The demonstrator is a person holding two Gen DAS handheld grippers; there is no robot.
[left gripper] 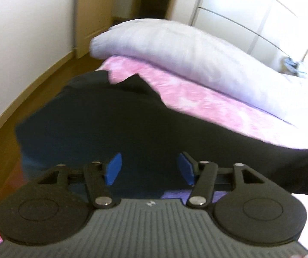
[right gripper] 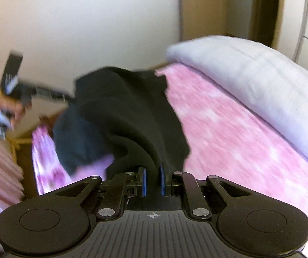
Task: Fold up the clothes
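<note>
no legible writing; right gripper [right gripper: 153, 180] jaws pinch black garment [right gripper: 121, 107].

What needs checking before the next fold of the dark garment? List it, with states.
1. Right tongs clamped on the dark garment: ok, cloth is pinched between the blue pads.
2. Left tongs gripping the garment: not ok, jaws are wide apart with the cloth only beyond them.
3. Garment lying flat on the pink bedspread: not ok, it is bunched and draped.
4. Garment fully on the bed: cannot tell, its far edge is near the bed's edge by the wooden floor.
5. Grey folded duvet apart from the garment: ok.
6. Picture sharpness: not ok, both views are motion-blurred.
</note>
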